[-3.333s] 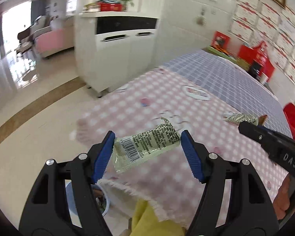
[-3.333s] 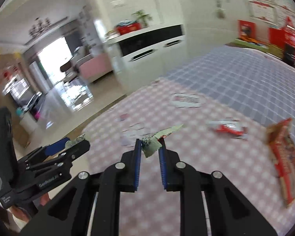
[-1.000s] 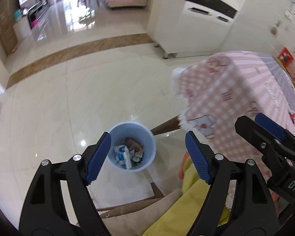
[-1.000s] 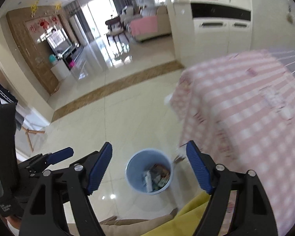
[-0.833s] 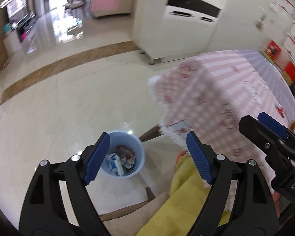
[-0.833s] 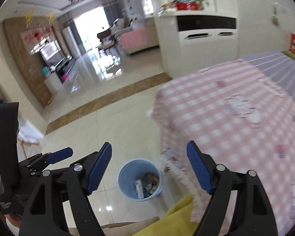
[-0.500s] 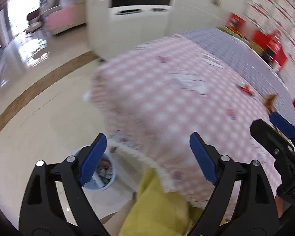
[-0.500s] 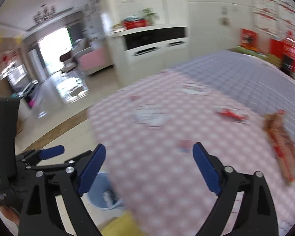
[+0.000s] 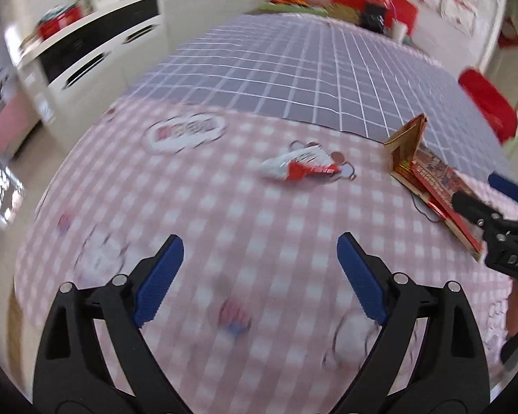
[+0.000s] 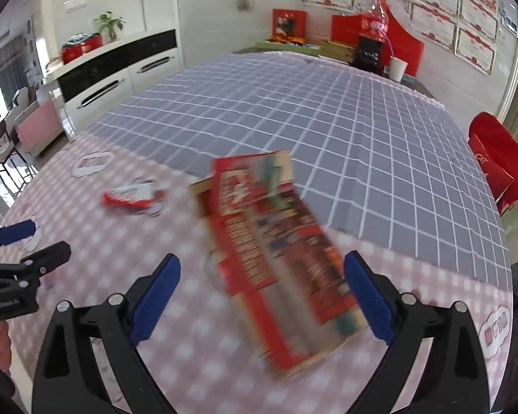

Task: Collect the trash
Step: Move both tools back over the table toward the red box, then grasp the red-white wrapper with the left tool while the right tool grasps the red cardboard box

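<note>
A red and white wrapper (image 9: 298, 166) lies on the pink checked tablecloth (image 9: 259, 227), ahead of my open, empty left gripper (image 9: 259, 283). It also shows in the right wrist view (image 10: 131, 197). A large flat red snack bag (image 10: 276, 255) lies on the cloth right in front of my open, empty right gripper (image 10: 260, 296), its near end between the jaws. The bag also shows at the right of the left wrist view (image 9: 431, 179), with the right gripper's tip (image 9: 490, 214) over it.
The far half of the table has a grey grid cloth (image 10: 310, 110). A red chair back (image 10: 500, 158) stands at the table's right side. Red boxes and a white cup (image 10: 397, 67) stand at the far end. A white cabinet (image 10: 114, 76) is at the left.
Both grippers let go of their wrappers over the blue bin beside the table, then swung up and back over the table. They now face the remaining wrapper and the snack bag.
</note>
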A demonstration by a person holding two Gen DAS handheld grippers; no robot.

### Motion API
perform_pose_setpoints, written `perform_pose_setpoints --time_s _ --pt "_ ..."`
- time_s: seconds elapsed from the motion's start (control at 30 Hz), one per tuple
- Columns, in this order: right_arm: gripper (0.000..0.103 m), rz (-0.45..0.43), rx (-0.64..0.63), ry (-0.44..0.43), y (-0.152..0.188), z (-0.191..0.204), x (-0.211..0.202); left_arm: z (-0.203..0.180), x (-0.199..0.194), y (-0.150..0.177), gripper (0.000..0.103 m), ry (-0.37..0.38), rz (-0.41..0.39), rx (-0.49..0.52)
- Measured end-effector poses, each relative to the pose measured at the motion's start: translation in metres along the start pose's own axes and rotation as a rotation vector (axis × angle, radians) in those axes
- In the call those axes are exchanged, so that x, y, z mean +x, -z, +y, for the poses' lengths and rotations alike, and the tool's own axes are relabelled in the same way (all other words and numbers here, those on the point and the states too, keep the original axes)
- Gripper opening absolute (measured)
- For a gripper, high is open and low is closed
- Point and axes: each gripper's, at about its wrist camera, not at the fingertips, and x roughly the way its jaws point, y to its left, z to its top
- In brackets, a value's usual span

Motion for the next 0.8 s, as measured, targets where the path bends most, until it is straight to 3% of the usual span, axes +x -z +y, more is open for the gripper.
perform_pose_setpoints --time_s 0.07,0.13,0.27,0.37,0.47,0.5,0.57,0.6,0.8 --pt "0.095 0.013 -0.042 -0.033 -0.009 -0.001 0.013 -0.008 0.014 -0.014 0.089 0.019 0.002 0.041" --pt "0.095 0.047 -0.077 -0.011 -0.016 0.000 0.030 -0.016 0.028 -0.025 0.089 0.021 0.014 0.079" --pt "0.095 0.090 -0.113 0.004 -0.029 0.006 0.055 -0.029 0.046 -0.037 0.089 -0.040 -0.022 0.175" --pt "0.095 0.115 -0.111 -0.025 -0.034 0.007 0.070 -0.034 0.052 -0.039 0.088 -0.008 -0.044 0.214" --pt "0.095 0.125 -0.074 -0.065 -0.040 0.004 0.083 -0.028 0.060 -0.044 0.054 0.061 -0.021 0.167" --pt "0.095 0.131 -0.057 -0.082 -0.041 0.003 0.084 -0.025 0.060 -0.046 0.033 0.084 -0.016 0.149" --pt "0.095 0.126 -0.047 -0.095 -0.044 0.003 0.086 -0.024 0.060 -0.047 0.030 0.052 -0.021 0.137" --pt "0.090 0.123 -0.047 -0.094 -0.045 0.003 0.088 -0.023 0.060 -0.045 0.029 0.044 -0.025 0.137" --pt "0.086 0.103 -0.006 -0.108 -0.045 -0.004 0.077 -0.013 0.050 -0.039 0.024 0.048 -0.035 0.082"
